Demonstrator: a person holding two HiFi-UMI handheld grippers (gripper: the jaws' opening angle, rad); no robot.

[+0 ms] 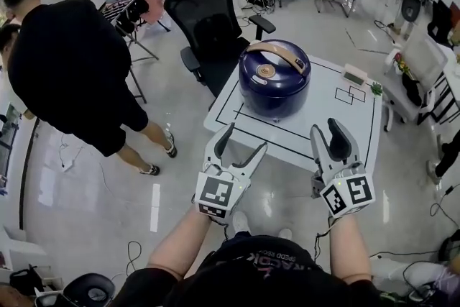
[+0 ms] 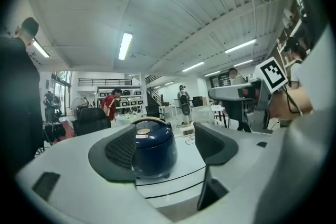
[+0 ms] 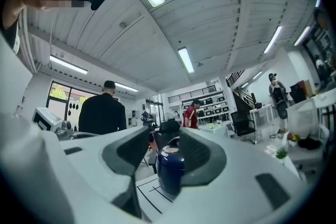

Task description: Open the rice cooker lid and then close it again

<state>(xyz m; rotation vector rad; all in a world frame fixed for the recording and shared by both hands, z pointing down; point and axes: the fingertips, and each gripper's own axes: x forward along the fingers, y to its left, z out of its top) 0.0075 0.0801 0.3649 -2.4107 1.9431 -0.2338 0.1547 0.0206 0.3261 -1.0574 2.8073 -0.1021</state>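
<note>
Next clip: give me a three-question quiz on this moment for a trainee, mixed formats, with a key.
1. True or false: the lid of the rice cooker stands raised.
2. What is the left gripper gripping? A) the lid B) nothing C) a cup
3. Fill in: the rice cooker stands on a white ____ marked with black lines.
Key: 1 false, the lid is down; 2 B, its jaws are apart and short of the cooker; 3 table.
</note>
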